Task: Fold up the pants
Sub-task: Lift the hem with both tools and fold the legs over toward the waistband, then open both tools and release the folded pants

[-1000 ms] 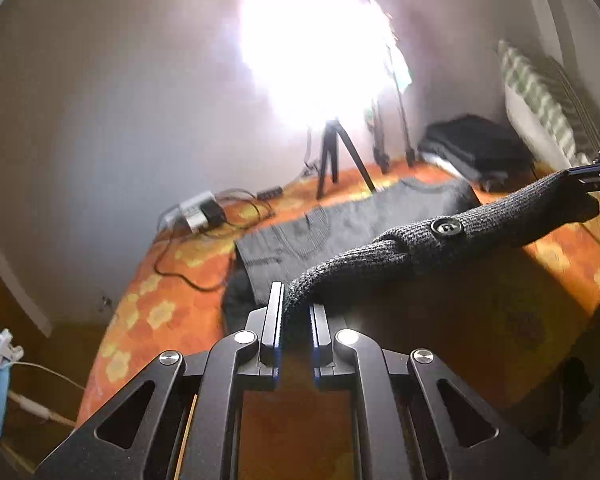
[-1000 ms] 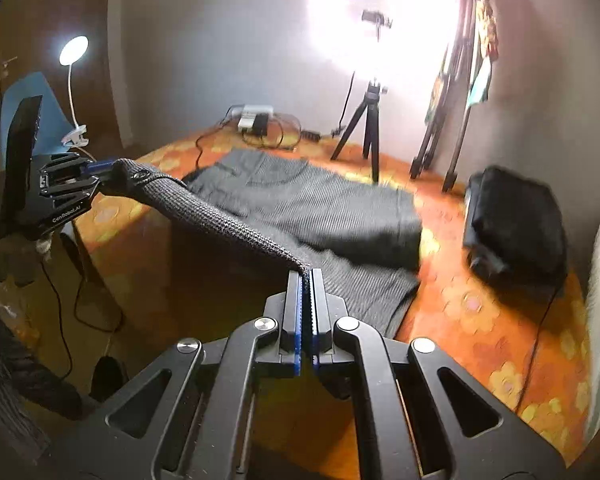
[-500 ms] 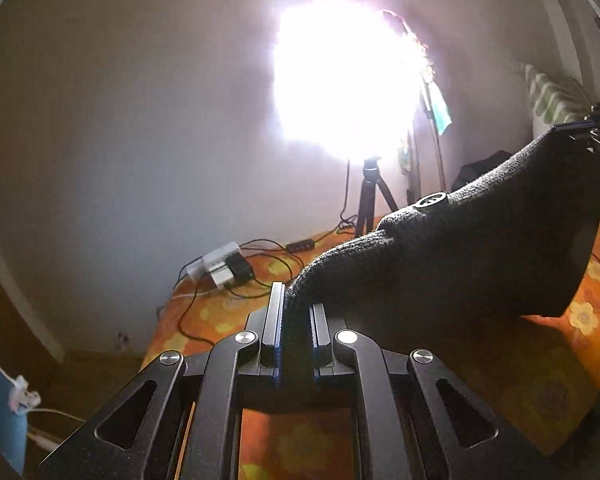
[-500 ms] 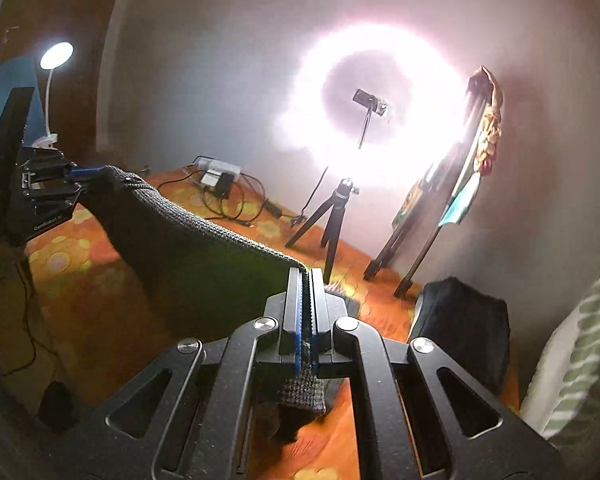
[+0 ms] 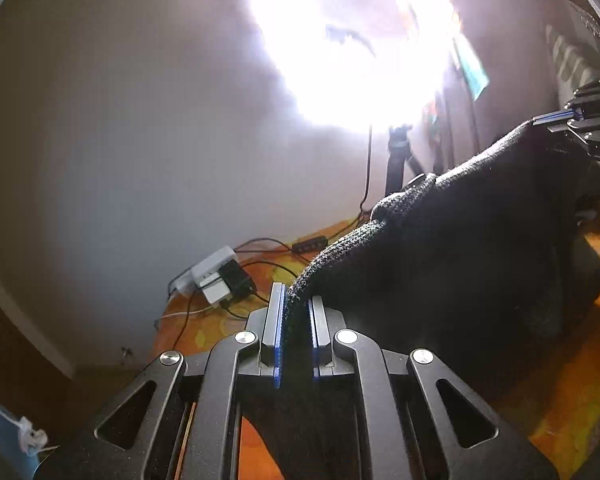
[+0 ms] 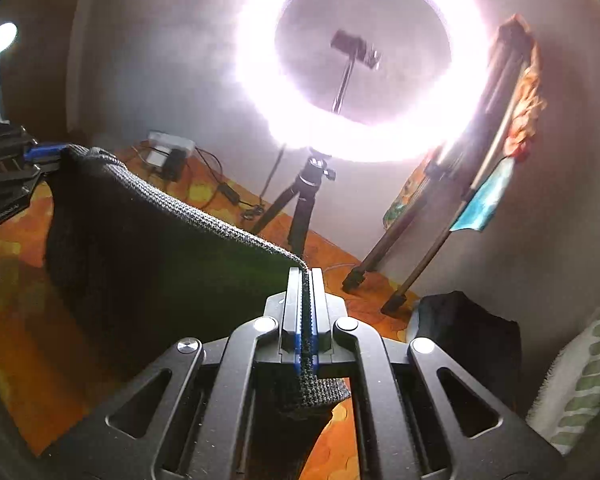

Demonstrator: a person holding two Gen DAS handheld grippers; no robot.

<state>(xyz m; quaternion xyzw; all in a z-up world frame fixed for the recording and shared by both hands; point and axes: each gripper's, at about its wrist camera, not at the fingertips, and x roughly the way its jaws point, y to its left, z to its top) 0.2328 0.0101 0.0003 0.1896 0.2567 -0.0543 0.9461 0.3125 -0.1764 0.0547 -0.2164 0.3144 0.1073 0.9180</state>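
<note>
The dark grey knitted pants [image 5: 460, 240] hang stretched by the waistband between my two grippers, above the orange flowered bedspread [image 5: 572, 412]. In the left wrist view my left gripper [image 5: 297, 296] is shut on one end of the waistband, and a button shows near the fold. In the right wrist view my right gripper [image 6: 306, 274] is shut on the other end, with a short tab of the pants [image 6: 160, 248] sticking out behind the pads. The fabric drops in a dark sheet below the taut edge; its lower part is hidden.
A bright ring light [image 6: 360, 64] on a small tripod [image 6: 304, 200] stands on the bed by the wall. A power strip with cables [image 5: 216, 276] lies far left. Folded stands [image 6: 452, 208] lean at the right. A black pile [image 6: 468, 340] and a striped pillow [image 6: 580, 380] lie nearby.
Both grippers moved forward toward the wall and ring light with the waistband. The pants, earlier partly spread on the bed, now hang between them.
</note>
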